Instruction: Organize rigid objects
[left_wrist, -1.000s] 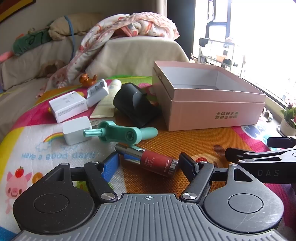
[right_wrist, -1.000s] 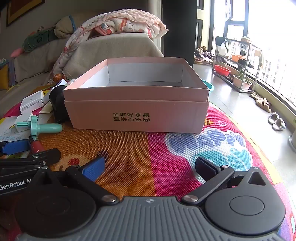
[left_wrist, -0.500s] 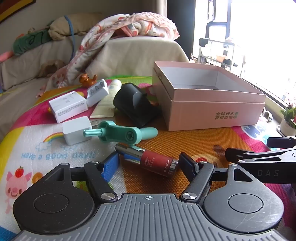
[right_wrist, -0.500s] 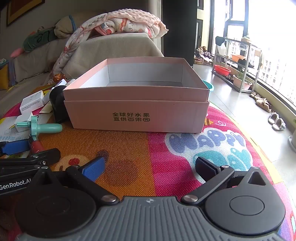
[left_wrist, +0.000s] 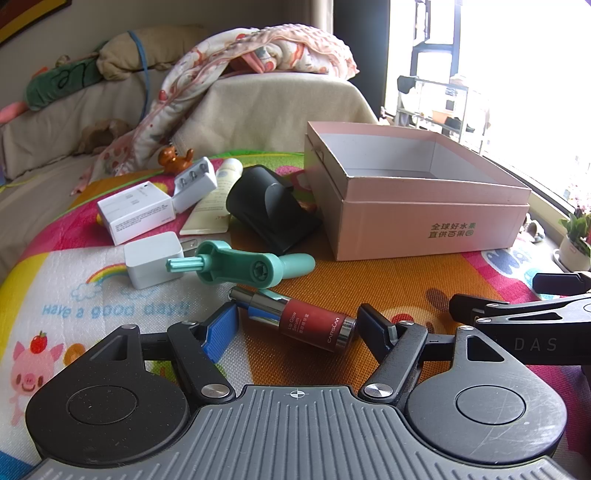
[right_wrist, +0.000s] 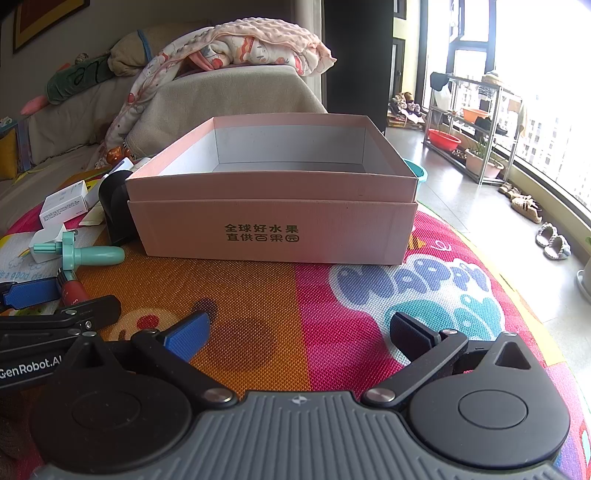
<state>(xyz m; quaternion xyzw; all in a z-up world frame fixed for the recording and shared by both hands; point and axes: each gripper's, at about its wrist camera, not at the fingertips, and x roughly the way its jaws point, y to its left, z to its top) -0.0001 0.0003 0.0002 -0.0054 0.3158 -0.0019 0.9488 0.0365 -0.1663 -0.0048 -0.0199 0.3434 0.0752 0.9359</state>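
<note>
Strong daylight floods in through the window (right_wrist: 546, 122) on the right, blown out white, with fisheye bending the edges.

Each camera sits just behind its own tool and looks forward and down, low over the colourful play mat (left_wrist: 388, 280). The left wrist view faces the clutter close ahead, with the pink cardboard box (left_wrist: 424, 218) off to its right. The right wrist view faces that box (right_wrist: 273, 218) squarely at middle distance, and both views share the teal plastic handle (left_wrist: 240, 264) (right_wrist: 92, 254) and the sofa (right_wrist: 221, 99) behind.
</note>
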